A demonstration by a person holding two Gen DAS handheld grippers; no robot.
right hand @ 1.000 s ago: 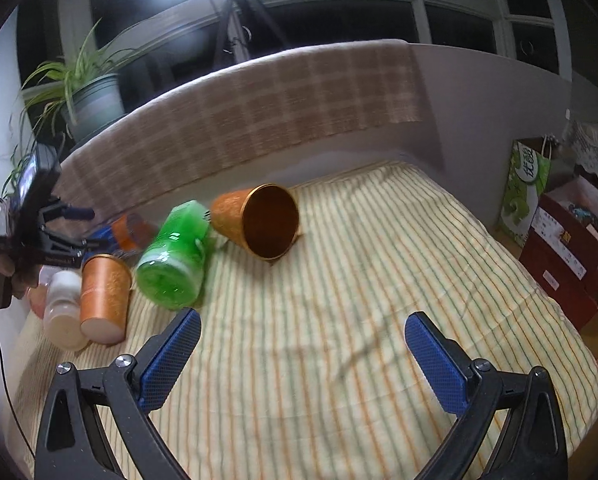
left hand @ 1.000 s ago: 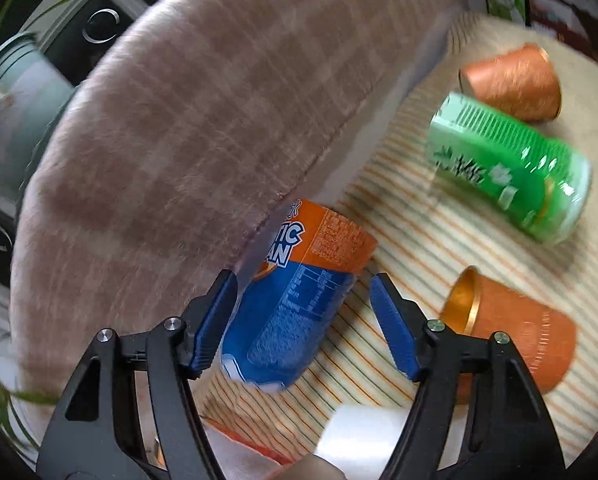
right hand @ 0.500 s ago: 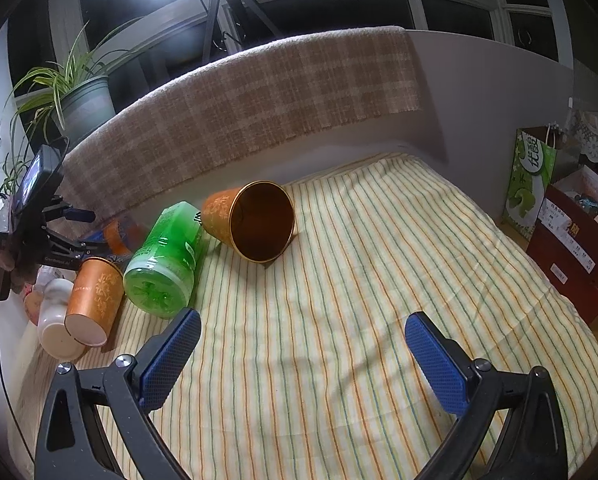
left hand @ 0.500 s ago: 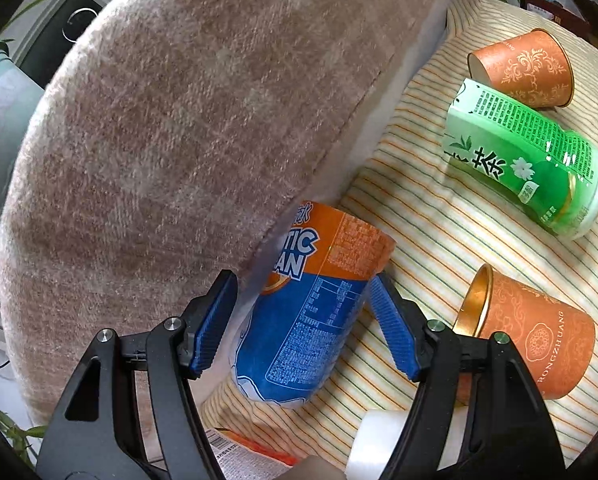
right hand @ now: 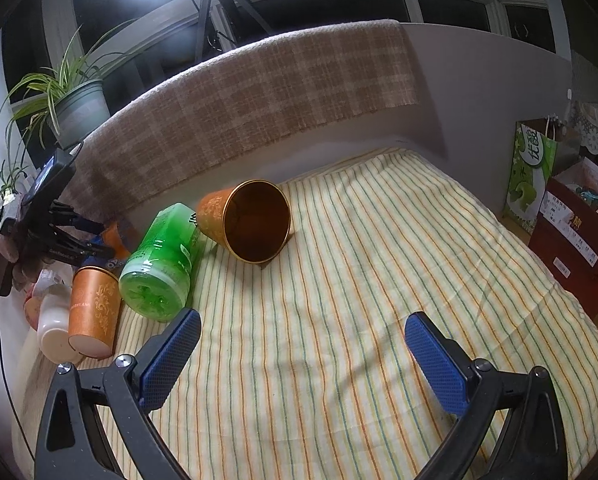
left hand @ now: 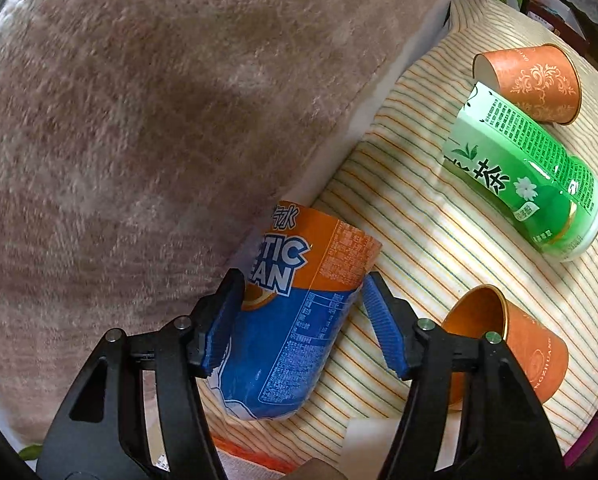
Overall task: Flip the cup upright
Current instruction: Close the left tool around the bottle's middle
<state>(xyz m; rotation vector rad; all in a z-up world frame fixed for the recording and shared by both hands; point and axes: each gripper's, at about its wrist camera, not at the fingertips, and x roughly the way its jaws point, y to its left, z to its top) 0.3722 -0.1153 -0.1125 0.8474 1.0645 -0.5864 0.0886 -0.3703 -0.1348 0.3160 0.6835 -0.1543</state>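
1. Plaid blanket [right hand: 243, 100] drapes over the curved backrest; striped cloth [right hand: 359, 280] covers the seat, soft, so cups roll into its dips.
2. Green tea cup [left hand: 527, 184] lies on its side mid-cloth, touching the far orange paper cup [right hand: 247, 220], whose mouth faces the right wrist cam.
3. Blue-orange cup [left hand: 295, 320], prob. the task's item, lies on its side at the cloth's edge, up against the blanket; wide end points toward the left wrist cam.
4. Near orange paper cup [left hand: 511, 352] also lies sideways, just beside the left gripper's right finger, gold inside showing.
5. Left gripper [left hand: 299, 320] straddles the blue-orange cup, jaws narrowed around its body; left pad [left hand: 223, 320] looks in contact, right pad just beside it w/ a sliver of gap, so grip not yet firm, judging by this view. Straddling mid-body should give leverage to tip it up.
6. Right gripper [right hand: 299, 360] hovers wide over bare cloth, holding nothing, prob. waiting.
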